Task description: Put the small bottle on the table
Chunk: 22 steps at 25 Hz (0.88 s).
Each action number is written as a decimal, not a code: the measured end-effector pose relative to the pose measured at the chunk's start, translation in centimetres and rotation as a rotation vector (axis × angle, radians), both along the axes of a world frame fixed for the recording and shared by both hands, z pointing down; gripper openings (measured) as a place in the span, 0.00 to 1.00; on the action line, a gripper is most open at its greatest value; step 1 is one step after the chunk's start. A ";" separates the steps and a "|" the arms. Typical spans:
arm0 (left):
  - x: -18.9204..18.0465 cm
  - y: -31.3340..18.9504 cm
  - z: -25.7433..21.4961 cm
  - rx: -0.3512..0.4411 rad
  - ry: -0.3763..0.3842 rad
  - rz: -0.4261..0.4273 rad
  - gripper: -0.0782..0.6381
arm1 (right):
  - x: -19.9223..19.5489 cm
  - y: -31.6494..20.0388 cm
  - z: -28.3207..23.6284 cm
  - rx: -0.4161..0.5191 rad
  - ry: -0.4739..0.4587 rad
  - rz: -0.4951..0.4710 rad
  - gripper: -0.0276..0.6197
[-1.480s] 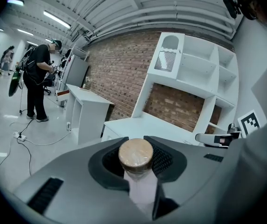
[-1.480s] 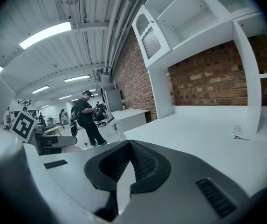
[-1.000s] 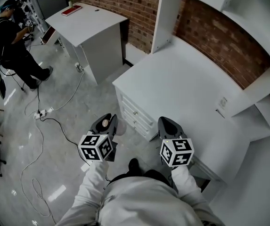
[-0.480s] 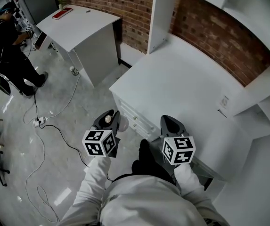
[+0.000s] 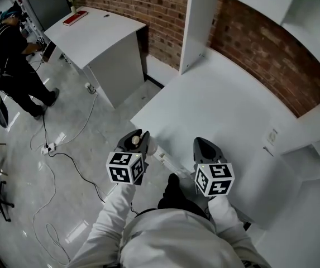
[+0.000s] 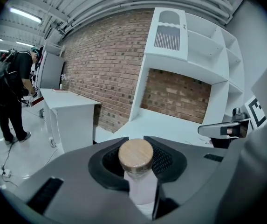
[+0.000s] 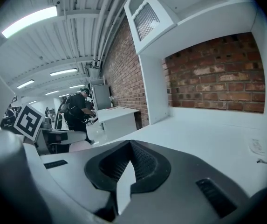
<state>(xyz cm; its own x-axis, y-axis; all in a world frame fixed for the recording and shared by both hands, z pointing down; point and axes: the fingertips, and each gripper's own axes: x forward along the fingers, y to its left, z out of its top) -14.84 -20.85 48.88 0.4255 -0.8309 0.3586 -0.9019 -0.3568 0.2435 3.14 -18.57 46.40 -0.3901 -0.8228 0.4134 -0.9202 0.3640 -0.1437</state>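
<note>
The small bottle [image 6: 141, 188] is pale and clear with a round wooden stopper [image 5: 135, 140]. It stands upright between the jaws of my left gripper [image 6: 136, 148], which is shut on it. In the head view that left gripper [image 5: 137, 138] hangs over the floor just off the near-left edge of the white table [image 5: 221, 108]. My right gripper [image 5: 204, 146] is level with it at the table's near edge, shut with nothing in it. The right gripper view shows the right gripper [image 7: 130, 147] with its jaws meeting at the tip, and the white table [image 7: 208, 129] stretching ahead.
A white hutch upright [image 5: 196, 27] and a brick wall [image 5: 260, 43] back the table. A small socket plate [image 5: 271, 135] lies at its right. Another white desk [image 5: 95, 35] stands at the far left, with a person [image 5: 14, 54] beside it. Cables [image 5: 53, 149] run over the floor.
Both grippers have come closer to the table's near edge, and the left one has shifted a little right with the bottle. The table's drawer fronts have slipped out of sight.
</note>
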 end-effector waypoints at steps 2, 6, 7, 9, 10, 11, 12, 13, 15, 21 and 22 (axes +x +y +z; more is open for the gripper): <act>0.3 -1.6 0.0 0.003 -0.008 0.007 0.26 | 0.2 -1.2 0.1 -0.004 0.001 0.002 0.09; 1.4 -4.5 0.2 0.011 -0.042 0.037 0.26 | 1.0 -3.3 0.2 -0.010 0.004 0.010 0.09; 1.8 -5.1 0.3 0.011 -0.050 0.045 0.26 | 1.2 -3.7 0.2 -0.011 0.006 0.012 0.09; 2.5 -6.5 0.6 0.009 -0.062 0.058 0.26 | 1.8 -4.6 0.3 -0.012 0.010 0.019 0.09; 2.9 -7.1 0.7 0.008 -0.067 0.064 0.26 | 2.1 -5.0 0.4 -0.013 0.010 0.023 0.09; 3.3 -7.7 0.9 0.005 -0.072 0.070 0.26 | 2.4 -5.4 0.4 -0.015 0.009 0.028 0.09; 3.8 -8.3 1.1 0.003 -0.076 0.076 0.26 | 2.8 -5.8 0.5 -0.018 0.008 0.034 0.09; 4.3 -8.9 1.3 -0.001 -0.081 0.083 0.26 | 3.2 -6.1 0.7 -0.021 0.007 0.039 0.09; 5.3 -10.1 1.8 -0.008 -0.092 0.099 0.26 | 3.8 -6.8 0.9 -0.027 0.006 0.048 0.09; 8.2 -13.4 2.8 0.003 -0.155 0.150 0.26 | 5.6 -8.3 1.4 -0.037 0.002 0.071 0.09; 8.7 -14.0 2.9 0.004 -0.162 0.158 0.26 | 5.9 -8.6 1.5 -0.040 0.003 0.076 0.09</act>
<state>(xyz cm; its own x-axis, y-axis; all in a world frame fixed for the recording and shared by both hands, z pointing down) -6.14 -34.81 51.81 0.4879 -0.7601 0.4292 -0.8618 -0.4975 0.0986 9.07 -27.15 47.88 -0.3262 -0.8326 0.4476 -0.9453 0.2875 -0.1542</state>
